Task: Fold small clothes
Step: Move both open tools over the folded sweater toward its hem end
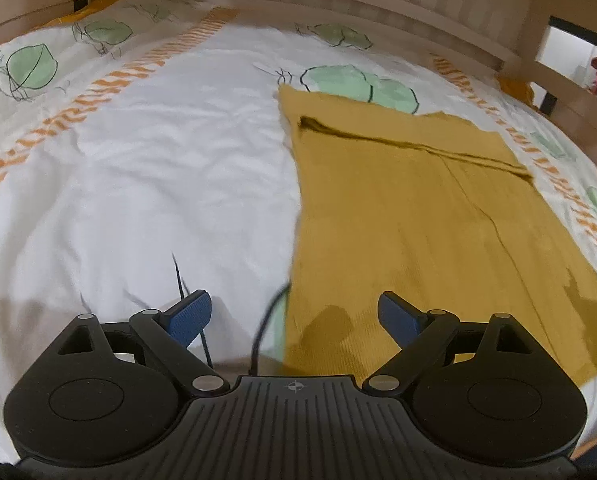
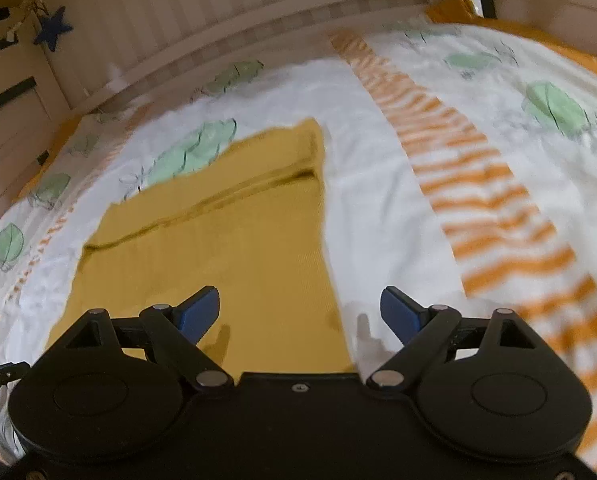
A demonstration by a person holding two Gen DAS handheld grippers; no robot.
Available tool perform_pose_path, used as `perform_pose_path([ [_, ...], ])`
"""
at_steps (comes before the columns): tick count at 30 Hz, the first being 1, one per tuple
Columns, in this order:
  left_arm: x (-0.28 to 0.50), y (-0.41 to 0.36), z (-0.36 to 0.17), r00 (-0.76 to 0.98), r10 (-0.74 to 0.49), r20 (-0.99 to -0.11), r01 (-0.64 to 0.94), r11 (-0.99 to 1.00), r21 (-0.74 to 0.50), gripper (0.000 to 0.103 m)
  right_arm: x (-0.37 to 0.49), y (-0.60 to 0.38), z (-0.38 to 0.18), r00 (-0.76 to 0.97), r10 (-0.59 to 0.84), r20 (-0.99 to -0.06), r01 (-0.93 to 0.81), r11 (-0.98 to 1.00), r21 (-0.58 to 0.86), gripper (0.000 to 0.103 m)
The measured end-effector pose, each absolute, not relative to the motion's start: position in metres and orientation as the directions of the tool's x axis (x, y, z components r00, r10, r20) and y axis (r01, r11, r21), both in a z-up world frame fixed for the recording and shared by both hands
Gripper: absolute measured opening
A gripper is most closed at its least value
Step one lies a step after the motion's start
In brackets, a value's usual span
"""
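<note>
A mustard-yellow knit garment lies flat on the bed, with a folded seam running across its far part. In the left wrist view it fills the right half, and my left gripper hangs open above its left edge, nothing between the blue pads. The right wrist view shows the same garment at centre left. My right gripper hovers open over the garment's right edge, its jaws wide and empty.
The bed cover is white with green leaf prints and orange striped bands. A wooden slatted bed frame rings the far side. A blue star hangs on the frame. A thin dark cable runs near the left gripper.
</note>
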State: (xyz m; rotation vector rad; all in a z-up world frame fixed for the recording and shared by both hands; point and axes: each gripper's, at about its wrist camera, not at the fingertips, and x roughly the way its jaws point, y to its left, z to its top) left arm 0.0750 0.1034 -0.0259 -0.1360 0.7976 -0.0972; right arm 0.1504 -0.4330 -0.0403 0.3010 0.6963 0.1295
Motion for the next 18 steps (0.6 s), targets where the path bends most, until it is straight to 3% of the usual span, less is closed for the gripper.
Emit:
perform_pose_path([
  [18, 0.035, 0.082, -0.043, 0.666, -0.122, -0.736, 0.058, 0.992, -0.111, 0.091, 0.088, -0.433, -0.080, 0.689, 0.292, -0.664, 0.012, 0.911, 0.413, 0.094],
])
